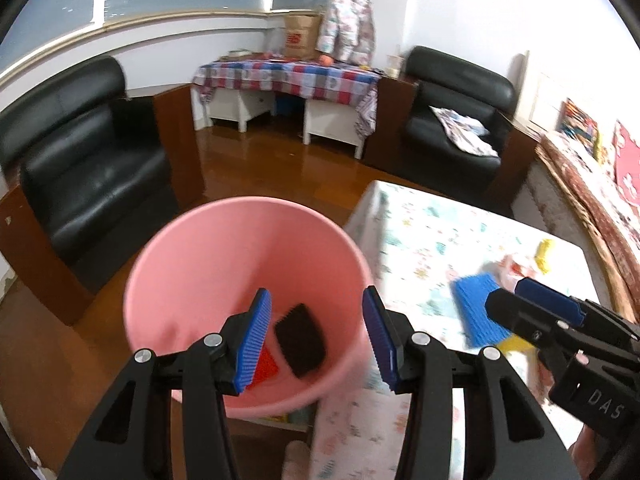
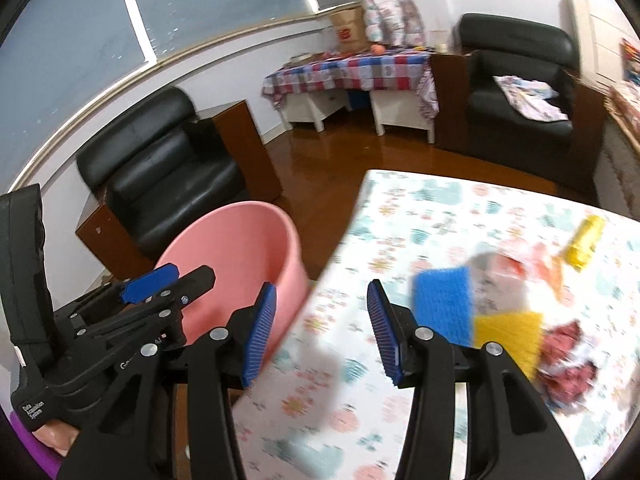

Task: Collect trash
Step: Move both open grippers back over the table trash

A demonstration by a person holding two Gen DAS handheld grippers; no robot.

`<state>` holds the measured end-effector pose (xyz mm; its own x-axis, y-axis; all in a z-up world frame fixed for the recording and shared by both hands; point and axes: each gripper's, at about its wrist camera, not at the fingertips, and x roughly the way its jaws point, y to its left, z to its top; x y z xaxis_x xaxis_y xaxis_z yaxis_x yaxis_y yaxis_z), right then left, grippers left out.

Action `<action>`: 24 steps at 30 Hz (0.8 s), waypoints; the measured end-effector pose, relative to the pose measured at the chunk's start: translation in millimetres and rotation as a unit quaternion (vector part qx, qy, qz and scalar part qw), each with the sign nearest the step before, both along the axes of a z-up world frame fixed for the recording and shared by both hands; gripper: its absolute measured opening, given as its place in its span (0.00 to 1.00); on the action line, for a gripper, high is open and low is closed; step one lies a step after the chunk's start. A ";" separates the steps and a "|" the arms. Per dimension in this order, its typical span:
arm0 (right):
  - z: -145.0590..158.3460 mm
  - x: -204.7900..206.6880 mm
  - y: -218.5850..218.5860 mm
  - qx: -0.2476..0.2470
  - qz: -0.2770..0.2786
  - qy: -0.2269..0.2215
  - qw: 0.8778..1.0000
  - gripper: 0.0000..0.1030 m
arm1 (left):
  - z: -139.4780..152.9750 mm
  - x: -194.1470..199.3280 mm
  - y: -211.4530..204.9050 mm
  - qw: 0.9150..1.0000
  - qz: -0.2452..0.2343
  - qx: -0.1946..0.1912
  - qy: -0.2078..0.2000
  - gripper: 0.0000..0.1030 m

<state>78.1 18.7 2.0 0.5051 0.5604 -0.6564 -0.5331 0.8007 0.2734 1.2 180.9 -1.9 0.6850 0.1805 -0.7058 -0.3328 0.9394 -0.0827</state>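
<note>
A pink bin [image 1: 224, 248] stands on the floor beside the table; it also shows in the right wrist view [image 2: 236, 248]. A dark brown sponge [image 1: 300, 340] and a red piece [image 1: 266, 366] lie in its bottom. My left gripper [image 1: 316, 338] is open and empty above the bin's mouth. My right gripper [image 2: 322, 330] is open and empty over the table's left edge; it also shows in the left wrist view [image 1: 516, 304]. A blue sponge [image 2: 442, 306], a yellow sponge [image 2: 508, 332], a yellow roll [image 2: 584, 242] and crumpled wrappers [image 2: 568, 356] lie on the patterned tablecloth [image 2: 400, 216].
Black armchairs [image 1: 80, 168] [image 1: 456, 116] stand on the brown floor, one at the left and one at the back right. A low table with a checked cloth [image 1: 288, 76] stands at the far wall. A patterned rug [image 1: 584, 184] lies at the right.
</note>
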 end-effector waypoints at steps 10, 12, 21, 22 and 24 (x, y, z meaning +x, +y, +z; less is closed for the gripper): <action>-5.8 -9.9 -92.8 -0.009 -0.090 -0.005 0.996 0.47 | -11.8 19.8 -79.4 0.996 -0.087 0.000 0.026 0.46; -8.3 -13.6 -113.5 -0.013 -0.111 -0.007 0.994 0.47 | -14.5 23.0 -92.1 0.994 -0.102 0.002 0.031 0.46; -32.1 -20.9 -198.1 -0.015 -0.197 0.024 0.980 0.47 | -21.2 34.1 -146.4 0.983 -0.173 -0.008 0.054 0.46; -35.0 -21.2 -204.0 -0.013 -0.201 0.028 0.979 0.47 | -21.0 35.7 -149.6 0.982 -0.179 -0.010 0.055 0.46; -40.6 -22.2 -213.1 -0.009 -0.207 0.037 0.978 0.47 | -21.3 36.8 -157.2 0.980 -0.189 -0.007 0.056 0.47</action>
